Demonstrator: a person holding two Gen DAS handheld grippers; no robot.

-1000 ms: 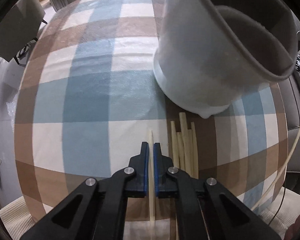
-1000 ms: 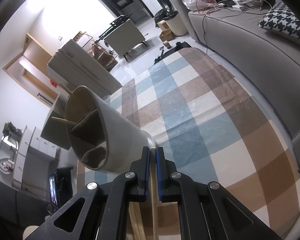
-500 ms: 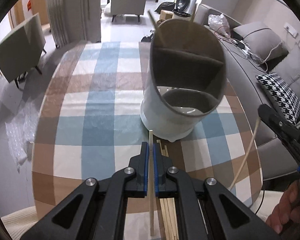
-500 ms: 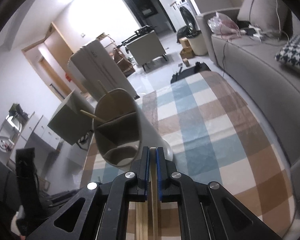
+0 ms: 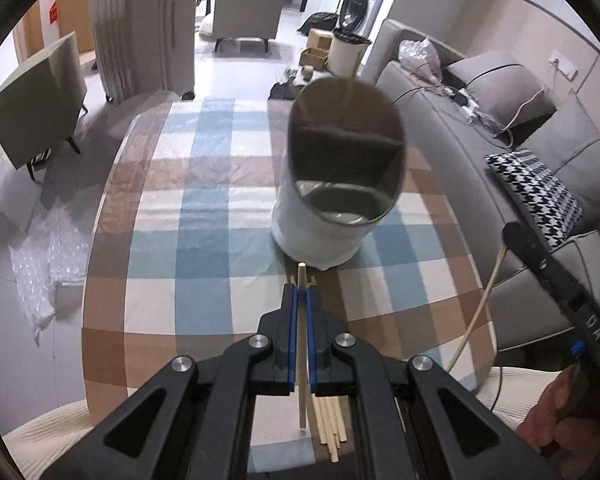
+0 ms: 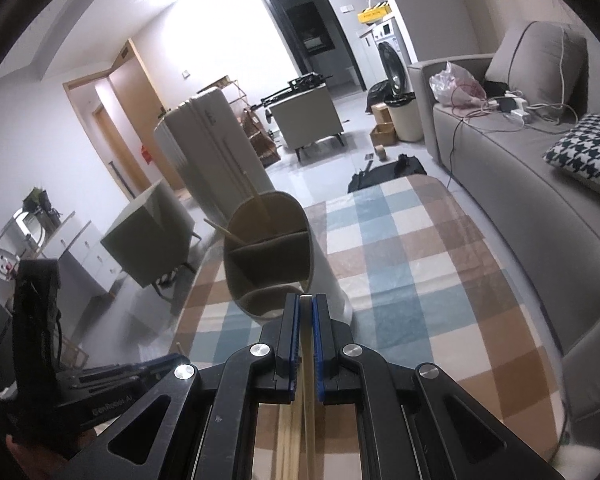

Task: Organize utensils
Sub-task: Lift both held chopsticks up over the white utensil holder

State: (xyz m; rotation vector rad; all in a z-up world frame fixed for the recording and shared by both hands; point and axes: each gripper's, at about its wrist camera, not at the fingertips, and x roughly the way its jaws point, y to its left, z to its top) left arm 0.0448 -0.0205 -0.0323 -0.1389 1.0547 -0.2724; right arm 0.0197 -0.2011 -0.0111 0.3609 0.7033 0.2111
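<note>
A white, divided utensil holder (image 5: 340,184) stands on the checked tablecloth (image 5: 204,216); it also shows in the right wrist view (image 6: 276,264), with two chopsticks (image 6: 256,200) in its far compartment. My left gripper (image 5: 300,300) is shut on a wooden chopstick (image 5: 301,352), raised above the table in front of the holder. Several loose chopsticks (image 5: 330,424) lie on the cloth below it. My right gripper (image 6: 306,312) is shut on another chopstick (image 6: 309,360), just short of the holder's rim. It shows at the right of the left wrist view (image 5: 504,240).
A grey sofa (image 6: 520,200) with a houndstooth cushion (image 5: 536,188) runs along the table's right side. A grey armchair (image 5: 36,100) and bubble wrap (image 5: 40,264) are on the floor to the left. The round table's front edge (image 5: 100,396) is near me.
Both grippers have risen and drawn back from the holder with their chopsticks. The holder looks smaller and more upright, and its compartments are now seen from above.
</note>
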